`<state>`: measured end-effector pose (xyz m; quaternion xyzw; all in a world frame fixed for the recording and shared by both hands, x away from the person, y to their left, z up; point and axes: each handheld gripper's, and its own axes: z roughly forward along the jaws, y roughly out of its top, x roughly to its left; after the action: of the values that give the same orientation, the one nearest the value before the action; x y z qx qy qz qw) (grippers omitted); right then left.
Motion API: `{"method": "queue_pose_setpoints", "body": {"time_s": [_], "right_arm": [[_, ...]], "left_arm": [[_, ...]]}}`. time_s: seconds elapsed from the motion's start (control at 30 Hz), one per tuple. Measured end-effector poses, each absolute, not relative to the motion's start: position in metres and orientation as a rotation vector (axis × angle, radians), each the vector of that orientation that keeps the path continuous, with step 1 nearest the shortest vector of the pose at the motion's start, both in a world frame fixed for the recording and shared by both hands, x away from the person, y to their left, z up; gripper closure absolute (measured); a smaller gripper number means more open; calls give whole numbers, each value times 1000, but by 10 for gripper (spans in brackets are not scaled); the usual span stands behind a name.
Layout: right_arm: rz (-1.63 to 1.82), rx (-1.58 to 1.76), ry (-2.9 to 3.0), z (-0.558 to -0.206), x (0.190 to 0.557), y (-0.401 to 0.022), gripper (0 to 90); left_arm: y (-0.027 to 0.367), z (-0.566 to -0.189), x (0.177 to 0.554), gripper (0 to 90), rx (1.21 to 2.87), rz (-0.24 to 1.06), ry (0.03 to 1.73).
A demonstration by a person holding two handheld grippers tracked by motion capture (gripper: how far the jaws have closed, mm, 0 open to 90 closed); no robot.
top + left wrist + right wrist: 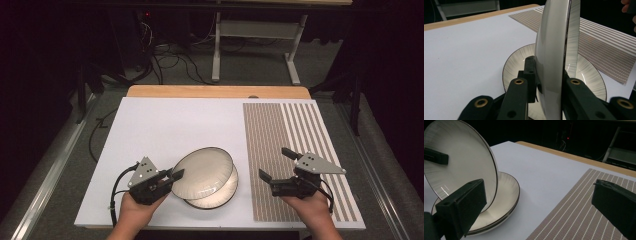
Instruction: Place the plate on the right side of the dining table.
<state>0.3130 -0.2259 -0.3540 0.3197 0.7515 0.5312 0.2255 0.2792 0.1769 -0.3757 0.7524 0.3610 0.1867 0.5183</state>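
Two cream plates with dark rims and fine ribbed edges are near the front of the white board. One plate (pixel 226 194) lies flat. The other plate (pixel 202 172) is tilted up over it, and my left gripper (pixel 175 176) is shut on its left rim. In the left gripper view the held plate (pixel 551 62) stands edge-on between the jaws, with the flat plate (pixel 589 75) behind it. My right gripper (pixel 276 163) stands open over the striped mat, to the right of both plates, with nothing between its jaws. The right gripper view has the raised plate (pixel 461 162) leaning over the flat one (pixel 506 192).
A brown striped placemat (pixel 295 130) covers the right part of the white board (pixel 165 125), which lies on a wooden table (pixel 215 91). Cables and a metal stand (pixel 250 30) are on the floor beyond the far edge.
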Motion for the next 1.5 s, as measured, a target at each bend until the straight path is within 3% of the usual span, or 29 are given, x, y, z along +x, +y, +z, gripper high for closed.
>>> {"method": "queue_pose_setpoints", "body": {"time_s": [0.97, 1.5], "right_arm": [[1435, 809, 2190, -368, 318, -174, 8], [1436, 791, 2281, -383, 323, -147, 112]], "left_arm": [[177, -376, 279, 788, 1813, 455, 857], [177, -376, 280, 786, 1816, 458, 858]]}}
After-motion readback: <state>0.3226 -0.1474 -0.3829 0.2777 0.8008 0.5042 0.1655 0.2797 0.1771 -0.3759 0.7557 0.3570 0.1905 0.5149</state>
